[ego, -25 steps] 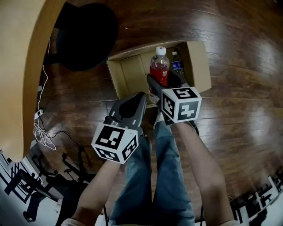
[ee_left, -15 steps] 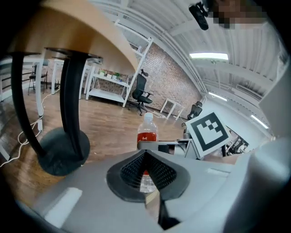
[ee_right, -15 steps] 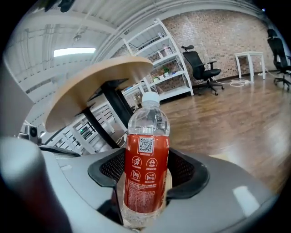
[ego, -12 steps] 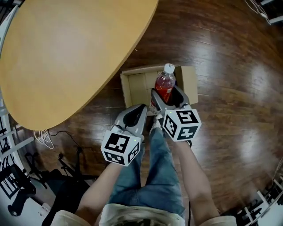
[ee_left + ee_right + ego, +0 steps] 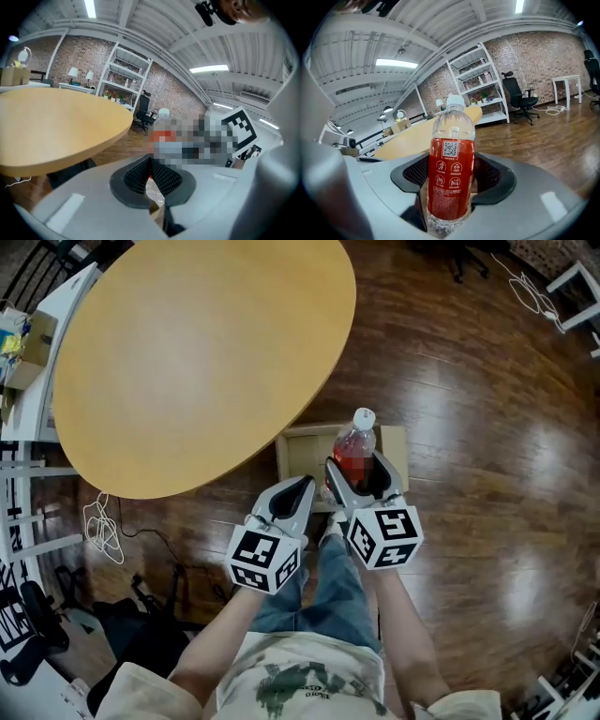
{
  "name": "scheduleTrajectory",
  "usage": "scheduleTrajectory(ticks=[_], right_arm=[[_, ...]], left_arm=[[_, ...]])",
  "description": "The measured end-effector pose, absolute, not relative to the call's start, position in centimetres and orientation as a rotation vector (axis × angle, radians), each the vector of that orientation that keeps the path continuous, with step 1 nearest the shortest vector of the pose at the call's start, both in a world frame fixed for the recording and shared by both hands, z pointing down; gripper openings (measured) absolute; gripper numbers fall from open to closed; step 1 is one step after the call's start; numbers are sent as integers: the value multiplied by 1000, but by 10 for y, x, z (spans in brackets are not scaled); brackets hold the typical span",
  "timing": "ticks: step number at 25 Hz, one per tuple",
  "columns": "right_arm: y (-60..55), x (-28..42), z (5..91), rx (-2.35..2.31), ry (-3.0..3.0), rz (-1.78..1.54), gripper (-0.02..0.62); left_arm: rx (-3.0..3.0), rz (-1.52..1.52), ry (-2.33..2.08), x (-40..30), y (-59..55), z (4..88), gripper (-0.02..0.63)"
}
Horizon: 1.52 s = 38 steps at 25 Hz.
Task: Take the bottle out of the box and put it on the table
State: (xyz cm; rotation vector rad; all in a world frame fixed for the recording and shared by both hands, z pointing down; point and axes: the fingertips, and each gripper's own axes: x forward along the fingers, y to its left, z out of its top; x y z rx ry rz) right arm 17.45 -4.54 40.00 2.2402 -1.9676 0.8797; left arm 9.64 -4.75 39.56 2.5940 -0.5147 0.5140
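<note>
A clear bottle (image 5: 354, 446) of red drink with a white cap stands upright between the jaws of my right gripper (image 5: 357, 468), which is shut on its body. In the right gripper view the bottle (image 5: 451, 164) fills the gap between the black pads (image 5: 490, 174). It hangs above the open cardboard box (image 5: 302, 450) on the wooden floor. My left gripper (image 5: 302, 489) hovers just left of the bottle, shut and empty; its pads (image 5: 160, 175) meet in the left gripper view. The round wooden table (image 5: 187, 352) lies to the upper left.
The table's edge (image 5: 309, 418) overhangs the box's left side. White cables (image 5: 98, 526) trail on the floor at left, near a white desk (image 5: 28, 362). The person's legs (image 5: 323, 592) are below the grippers. Metal shelves (image 5: 480, 89) and an office chair (image 5: 520, 101) stand further off.
The right gripper has lifted the bottle up out of the box. The head view has risen, so the box looks smaller and the whole table has come into sight.
</note>
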Motion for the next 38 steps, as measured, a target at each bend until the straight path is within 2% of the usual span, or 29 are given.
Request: scheduleTrajectory(ticks=[12, 19, 27, 38], right_arm=[[-52, 141, 280, 2140, -2126, 593, 288], [-61, 118, 238, 2010, -2266, 406, 288], [-91, 91, 216, 1857, -2430, 271, 290], [-134, 59, 216, 1678, -2556, 280, 290]], left_arm=[[2609, 338, -670, 63, -57, 296, -6], [2615, 224, -745, 58, -69, 254, -6], [2589, 131, -1013, 35, -95, 232, -6], [2481, 120, -1245, -3, -125, 227, -6]])
